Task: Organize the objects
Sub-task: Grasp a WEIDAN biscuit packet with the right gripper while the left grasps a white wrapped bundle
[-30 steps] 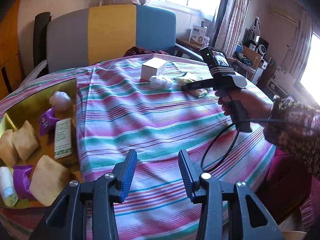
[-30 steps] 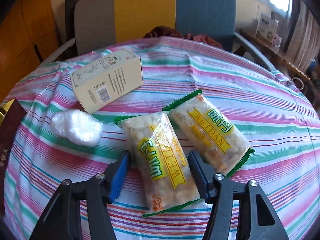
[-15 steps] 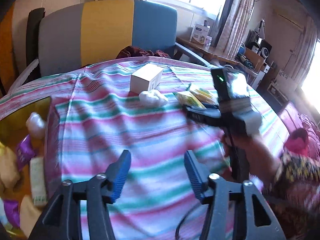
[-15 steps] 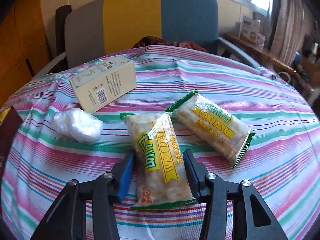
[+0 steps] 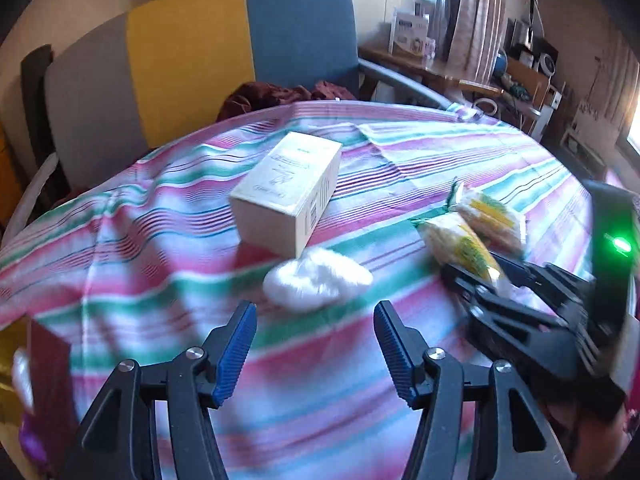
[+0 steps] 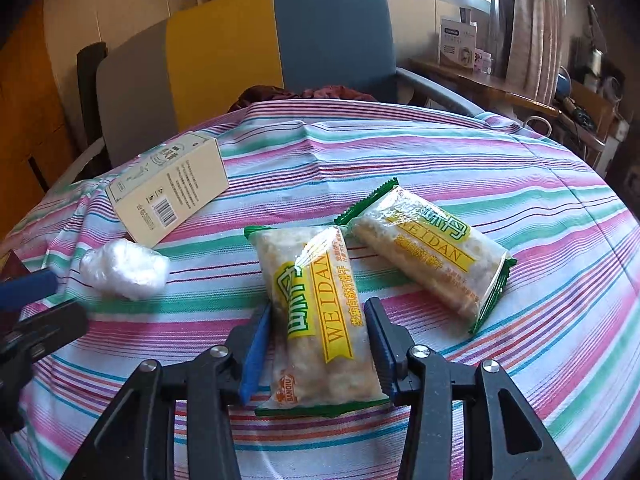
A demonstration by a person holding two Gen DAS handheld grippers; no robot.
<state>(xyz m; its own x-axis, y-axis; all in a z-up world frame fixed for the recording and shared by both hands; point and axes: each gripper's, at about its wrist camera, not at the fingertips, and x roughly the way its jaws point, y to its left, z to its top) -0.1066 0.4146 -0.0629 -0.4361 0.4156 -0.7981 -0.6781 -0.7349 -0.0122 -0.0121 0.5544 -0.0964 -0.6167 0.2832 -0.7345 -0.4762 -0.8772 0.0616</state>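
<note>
Two clear snack packets with yellow "WEIDAN" labels lie on the striped tablecloth. My right gripper [image 6: 318, 346] is shut on the nearer snack packet [image 6: 316, 308]; the second packet [image 6: 432, 248] lies to its right. A cream box [image 6: 168, 196] and a white plastic wad [image 6: 124, 268] lie to the left. My left gripper [image 5: 314, 348] is open and empty, just short of the white wad [image 5: 316, 278], with the cream box [image 5: 288, 194] behind it. The right gripper [image 5: 480, 280] shows at the right of the left wrist view, around the packet [image 5: 460, 244].
A grey, yellow and blue chair [image 6: 240, 52] stands behind the round table [image 6: 520, 184], with dark red cloth [image 6: 280, 94] on its seat. A dark box edge [image 5: 48, 360] shows at the left. Shelves and clutter [image 5: 520, 64] fill the right background.
My right gripper's fingers have closed in onto the nearer snack packet. My left gripper has moved forward and right across the table, toward the white wad and cream box; the tray has left view.
</note>
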